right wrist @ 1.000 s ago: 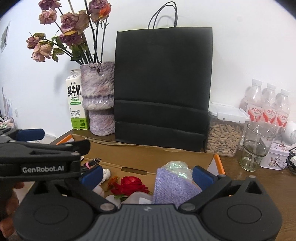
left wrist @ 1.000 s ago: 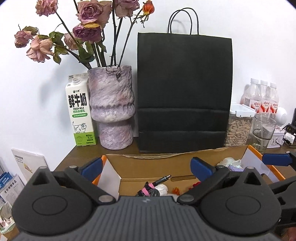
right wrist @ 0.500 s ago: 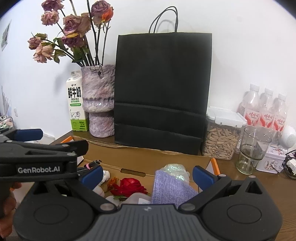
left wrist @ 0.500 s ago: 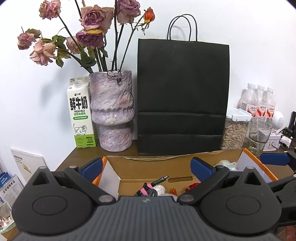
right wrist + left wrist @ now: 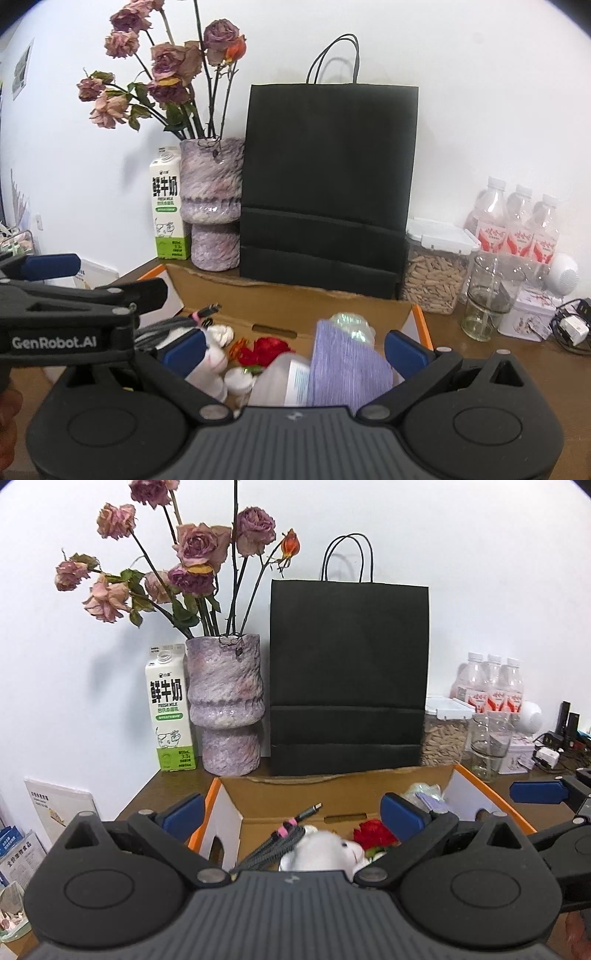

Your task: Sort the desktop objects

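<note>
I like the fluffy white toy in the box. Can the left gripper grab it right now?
Probably yes. The left gripper is open and hangs over the open cardboard box. The white plush toy lies on top, though the coiled grey cable rests against it.

Box near, row of things along the far wall
On the bench [image 5: 480,369], the box [image 5: 295,797] holds a cable [image 5: 280,840], toy [image 5: 325,851] and cloth [image 5: 347,365]; behind it stand carton [image 5: 170,716], vase [image 5: 225,709], bag [image 5: 349,679], jar [image 5: 434,273], glass [image 5: 484,295], left to right.
</note>
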Motion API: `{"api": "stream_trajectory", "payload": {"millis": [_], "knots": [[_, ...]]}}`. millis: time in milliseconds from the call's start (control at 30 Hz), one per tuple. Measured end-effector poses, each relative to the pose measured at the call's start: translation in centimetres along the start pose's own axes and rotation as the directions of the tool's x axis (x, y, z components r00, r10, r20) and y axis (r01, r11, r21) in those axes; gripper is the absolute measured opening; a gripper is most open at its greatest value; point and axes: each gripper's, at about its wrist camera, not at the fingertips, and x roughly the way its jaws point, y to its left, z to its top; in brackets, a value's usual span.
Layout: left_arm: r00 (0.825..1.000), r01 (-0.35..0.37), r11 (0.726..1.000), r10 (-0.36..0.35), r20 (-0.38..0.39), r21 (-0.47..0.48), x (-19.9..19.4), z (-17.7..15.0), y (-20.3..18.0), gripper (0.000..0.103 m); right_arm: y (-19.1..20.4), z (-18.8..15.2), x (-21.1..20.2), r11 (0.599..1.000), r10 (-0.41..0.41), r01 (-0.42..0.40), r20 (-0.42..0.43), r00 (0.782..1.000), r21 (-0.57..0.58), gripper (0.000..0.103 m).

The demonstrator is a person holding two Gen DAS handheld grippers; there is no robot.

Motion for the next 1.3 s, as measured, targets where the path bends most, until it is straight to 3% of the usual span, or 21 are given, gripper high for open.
{"api": "stream_trajectory", "payload": {"millis": [600,767,1033,1300], "knots": [[0.994,0.052,0.998,-0.054,-0.093,-0.026,-13.1,-5.7,1.8,0.103,2.5,-6.3,-12.7,1.0,-0.012,0.013,-0.043,0.999,0.016,0.103],[0.994,0.062,0.997,-0.065,-0.092,-0.035,-17.0,-7.2,2.1,0.103,3.5,-7.9,-16.5,0.998,0.021,-0.018,-0.051,0.998,0.061,0.103],[0.994,0.018,0.998,-0.023,-0.104,-0.054,-20.5,-10.1,1.7,0.103,5.2,-10.7,-21.0,0.994,0.041,-0.038,-0.035,0.999,0.105,0.103],[0.995,-0.007,0.999,0.003,-0.1,-0.04,-21.9,-10.8,1.4,0.103,5.8,-12.3,-22.6,0.995,0.028,-0.024,-0.047,0.998,0.094,0.103]]}}
